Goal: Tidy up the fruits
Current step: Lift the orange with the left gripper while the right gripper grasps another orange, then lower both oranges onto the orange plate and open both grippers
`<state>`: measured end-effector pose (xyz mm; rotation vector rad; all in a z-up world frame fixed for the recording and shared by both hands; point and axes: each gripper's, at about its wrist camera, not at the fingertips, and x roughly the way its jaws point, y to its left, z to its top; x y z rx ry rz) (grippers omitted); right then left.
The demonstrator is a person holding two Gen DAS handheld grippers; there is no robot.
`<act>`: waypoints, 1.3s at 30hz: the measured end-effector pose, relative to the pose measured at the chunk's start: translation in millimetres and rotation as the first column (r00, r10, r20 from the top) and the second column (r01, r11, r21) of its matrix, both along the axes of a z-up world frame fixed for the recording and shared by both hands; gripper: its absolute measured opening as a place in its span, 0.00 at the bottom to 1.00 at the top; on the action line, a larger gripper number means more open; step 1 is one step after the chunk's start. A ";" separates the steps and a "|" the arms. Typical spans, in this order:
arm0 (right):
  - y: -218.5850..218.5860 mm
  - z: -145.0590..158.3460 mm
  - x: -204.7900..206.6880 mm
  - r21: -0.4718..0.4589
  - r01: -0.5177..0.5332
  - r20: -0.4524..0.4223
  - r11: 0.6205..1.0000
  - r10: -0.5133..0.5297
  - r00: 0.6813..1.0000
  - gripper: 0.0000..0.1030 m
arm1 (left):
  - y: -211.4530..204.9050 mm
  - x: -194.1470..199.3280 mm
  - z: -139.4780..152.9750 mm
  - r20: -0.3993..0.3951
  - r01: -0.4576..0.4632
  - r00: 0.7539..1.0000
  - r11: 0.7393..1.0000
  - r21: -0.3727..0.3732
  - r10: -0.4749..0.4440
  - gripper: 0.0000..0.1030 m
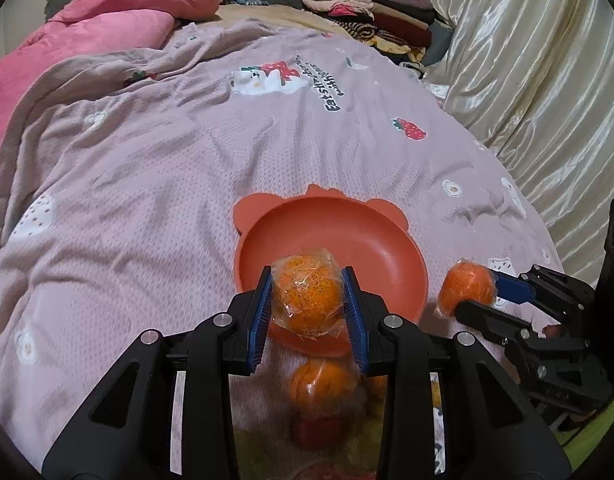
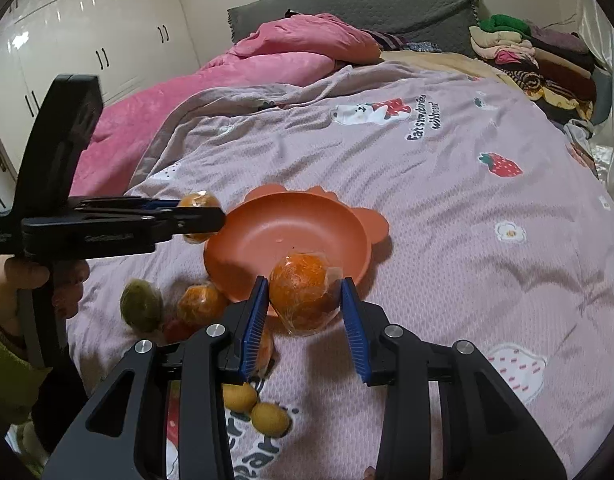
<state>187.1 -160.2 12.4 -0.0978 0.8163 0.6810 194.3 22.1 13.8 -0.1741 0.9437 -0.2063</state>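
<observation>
Orange plastic-wrapped fruit (image 1: pixel 309 298) sits clamped in the left gripper (image 1: pixel 307 312), another wrapped orange (image 2: pixel 303 294) in the right gripper (image 2: pixel 303 312); next, release both over the salmon-coloured bowl (image 1: pixel 347 236).

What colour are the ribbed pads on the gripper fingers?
Blue, on black fingers; the ribbed pads show best in the right wrist view.

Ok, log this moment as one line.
left gripper: shut on wrapped orange | right gripper: shut on wrapped orange | bowl: empty | bed: loose fruit beside bowl
</observation>
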 end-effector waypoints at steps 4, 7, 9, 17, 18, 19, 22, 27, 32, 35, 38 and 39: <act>7.4 -3.8 8.6 -0.015 -0.011 -0.006 1.000 0.011 1.000 0.34 | -4.6 12.7 -2.6 -0.015 0.014 1.000 1.000 0.010 -0.014 0.25; 11.6 -5.5 12.1 -0.021 -0.023 -0.007 1.000 0.022 1.000 0.34 | -7.4 19.4 -4.5 -0.023 0.020 1.000 1.000 0.018 -0.020 0.25; 15.3 -6.8 15.6 -0.029 -0.032 -0.005 0.999 0.032 0.999 0.34 | -9.4 24.1 -6.3 -0.031 0.024 0.999 0.999 0.023 -0.024 0.25; 26.6 -15.3 24.4 -0.049 -0.064 -0.017 0.997 0.063 0.998 0.34 | -12.3 38.6 -18.1 -0.071 0.034 0.997 0.999 0.038 -0.032 0.25; 27.5 -17.2 24.8 -0.053 -0.065 -0.019 0.996 0.064 0.998 0.34 | -12.7 39.6 -19.9 -0.075 0.035 0.997 0.999 0.041 -0.032 0.25; 28.4 -19.1 25.2 -0.058 -0.067 -0.020 0.996 0.065 0.998 0.34 | -13.3 40.5 -21.7 -0.080 0.039 0.996 0.998 0.041 -0.035 0.25; 29.9 -22.5 26.7 -0.057 -0.072 -0.029 0.996 0.071 0.997 0.34 | -13.9 42.5 -25.4 -0.089 0.044 0.995 0.998 0.043 -0.040 0.25; 33.9 -25.6 29.2 -0.069 -0.085 -0.034 0.994 0.083 0.996 0.34 | -14.7 44.0 -29.7 -0.101 0.048 0.994 0.998 0.041 -0.044 0.25; 37.9 -29.4 31.2 -0.083 -0.095 -0.037 0.992 0.092 0.995 0.34 | -14.5 46.6 -34.3 -0.114 0.050 0.992 0.998 0.044 -0.044 0.25; 40.0 -32.0 31.4 -0.092 -0.100 -0.038 0.991 0.097 0.995 0.34 | -14.1 47.7 -36.6 -0.120 0.049 0.992 0.998 0.039 -0.044 0.25; 41.3 -34.2 30.7 -0.096 -0.103 -0.042 0.990 0.099 0.994 0.34 | -14.3 49.0 -38.5 -0.124 0.049 0.991 0.998 0.039 -0.044 0.25; 41.6 -34.8 30.9 -0.100 -0.100 -0.040 0.990 0.096 0.995 0.34 | -14.3 49.4 -39.5 -0.126 0.049 0.991 0.998 0.039 -0.043 0.25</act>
